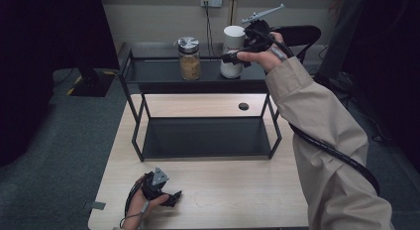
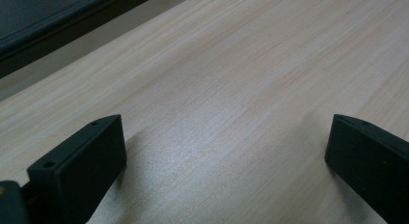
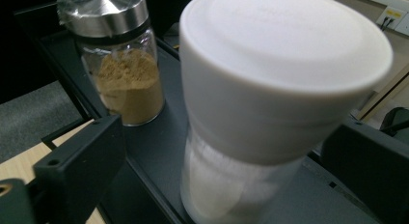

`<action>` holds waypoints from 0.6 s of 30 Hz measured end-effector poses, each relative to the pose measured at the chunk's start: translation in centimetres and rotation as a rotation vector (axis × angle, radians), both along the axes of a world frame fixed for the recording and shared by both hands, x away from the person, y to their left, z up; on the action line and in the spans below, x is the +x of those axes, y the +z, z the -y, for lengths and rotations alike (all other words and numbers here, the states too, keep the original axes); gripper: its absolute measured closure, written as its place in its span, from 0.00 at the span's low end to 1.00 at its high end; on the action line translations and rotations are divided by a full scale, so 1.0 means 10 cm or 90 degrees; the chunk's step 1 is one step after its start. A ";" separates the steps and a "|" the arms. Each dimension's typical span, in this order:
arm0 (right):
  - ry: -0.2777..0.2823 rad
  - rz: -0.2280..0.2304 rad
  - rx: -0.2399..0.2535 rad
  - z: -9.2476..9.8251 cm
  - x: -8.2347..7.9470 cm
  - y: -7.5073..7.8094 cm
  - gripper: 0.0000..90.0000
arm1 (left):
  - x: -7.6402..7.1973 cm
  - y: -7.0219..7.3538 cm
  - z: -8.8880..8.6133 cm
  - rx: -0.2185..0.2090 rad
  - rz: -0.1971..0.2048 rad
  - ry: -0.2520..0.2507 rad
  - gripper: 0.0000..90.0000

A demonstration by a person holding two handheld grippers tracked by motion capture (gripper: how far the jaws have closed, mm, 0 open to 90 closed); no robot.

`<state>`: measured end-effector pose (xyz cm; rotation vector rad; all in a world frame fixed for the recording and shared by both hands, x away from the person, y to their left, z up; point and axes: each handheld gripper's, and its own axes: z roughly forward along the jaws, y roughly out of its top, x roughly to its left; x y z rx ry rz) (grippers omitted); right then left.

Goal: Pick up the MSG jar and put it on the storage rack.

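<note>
A white-lidded jar (image 1: 233, 51) with white contents stands on the top shelf of a black metal rack (image 1: 153, 71). To its left on the same shelf is a glass jar (image 1: 189, 59) of brown powder with a silver lid. My right gripper (image 1: 237, 54) reaches in from the right at the white jar's height. In the right gripper view the white jar (image 3: 270, 113) stands between the wide jaws of that gripper (image 3: 217, 175), with a gap at each side, and the brown-powder jar (image 3: 125, 74) is beyond. My left gripper (image 1: 173, 198) (image 2: 222, 151) rests open on the wooden table (image 1: 237, 190), with nothing between its jaws.
The rack's lower shelf (image 1: 205, 138) is bare. A round cable hole (image 1: 243, 106) sits in the tabletop behind the rack. A black chair (image 1: 297, 36) stands behind the right hand, and a wall socket (image 1: 211, 0) is on the back wall.
</note>
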<state>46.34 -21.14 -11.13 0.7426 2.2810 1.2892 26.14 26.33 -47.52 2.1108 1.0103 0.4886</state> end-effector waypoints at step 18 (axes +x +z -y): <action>0.011 0.011 0.035 0.35 -0.29 -0.22 0.00 | 0.00 0.00 0.00 -0.001 0.000 0.001 0.00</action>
